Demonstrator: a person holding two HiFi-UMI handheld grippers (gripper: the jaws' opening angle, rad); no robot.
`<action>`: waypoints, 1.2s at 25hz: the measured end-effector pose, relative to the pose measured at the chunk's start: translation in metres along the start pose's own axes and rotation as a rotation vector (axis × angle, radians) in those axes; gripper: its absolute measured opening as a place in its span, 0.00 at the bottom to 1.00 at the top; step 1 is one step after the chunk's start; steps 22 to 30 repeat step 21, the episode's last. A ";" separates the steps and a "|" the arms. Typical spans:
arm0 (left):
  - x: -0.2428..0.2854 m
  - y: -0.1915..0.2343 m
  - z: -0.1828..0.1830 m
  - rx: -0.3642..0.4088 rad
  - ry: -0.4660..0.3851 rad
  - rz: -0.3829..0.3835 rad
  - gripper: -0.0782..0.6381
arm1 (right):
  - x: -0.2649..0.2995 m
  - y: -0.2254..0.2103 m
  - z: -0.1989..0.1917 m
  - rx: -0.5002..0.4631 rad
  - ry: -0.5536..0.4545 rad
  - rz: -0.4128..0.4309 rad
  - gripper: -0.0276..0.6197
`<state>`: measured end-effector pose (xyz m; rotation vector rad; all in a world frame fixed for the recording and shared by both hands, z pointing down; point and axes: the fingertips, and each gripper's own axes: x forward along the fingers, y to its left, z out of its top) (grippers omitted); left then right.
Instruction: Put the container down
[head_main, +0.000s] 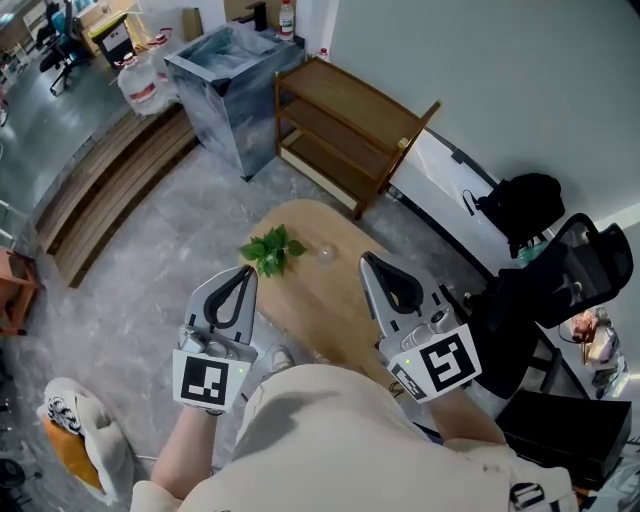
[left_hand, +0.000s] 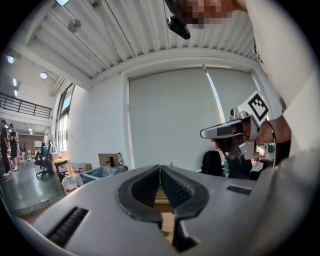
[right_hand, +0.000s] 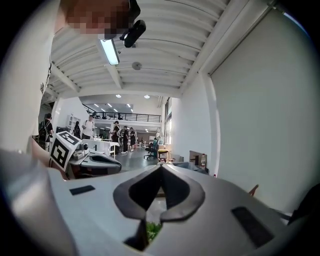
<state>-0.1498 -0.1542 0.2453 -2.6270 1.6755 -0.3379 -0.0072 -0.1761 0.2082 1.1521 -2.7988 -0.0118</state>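
Left gripper (left_hand: 160, 169): jaws are sitting fully closed, tip to tip, gripping nothing. Right gripper (right_hand: 161, 169): same, jaws are meeting along their length and holding nothing.

Both are hovering above the desk (head_main: 330, 305), not touching it.

The container (head_main: 325, 253) is sitting on the desk just ahead of the jaws, between the two tips and nearer the right one. It's well clear of both, so I'm reading it as already put down. A leafy sprig (head_main: 272, 250) is lying just ahead of the left jaws, beside the container.

Handling, judging by looks: it's small and see-through, so probably light, with smooth, slippery walls. I can't tell glass from plastic, so I'm treating it as fragile. I'd be gripping across the side walls around mid-height, squeezing gently and keeping it upright. It looks easy to knock over or squirt out of the jaws.

Writing: I'm seeing only the black-and-white square patterns on the marker cubes (head_main: 212, 380). There's no readable text or brand, and nothing legible on the container.
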 end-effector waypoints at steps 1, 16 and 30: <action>0.000 -0.001 0.001 0.000 0.000 0.001 0.12 | 0.000 0.001 -0.001 0.009 0.002 0.004 0.04; 0.003 0.001 0.003 -0.012 0.009 0.010 0.12 | 0.002 -0.001 -0.004 -0.004 0.001 -0.009 0.04; 0.008 0.006 -0.001 -0.002 0.009 0.008 0.12 | 0.007 -0.002 -0.009 0.019 -0.012 -0.013 0.04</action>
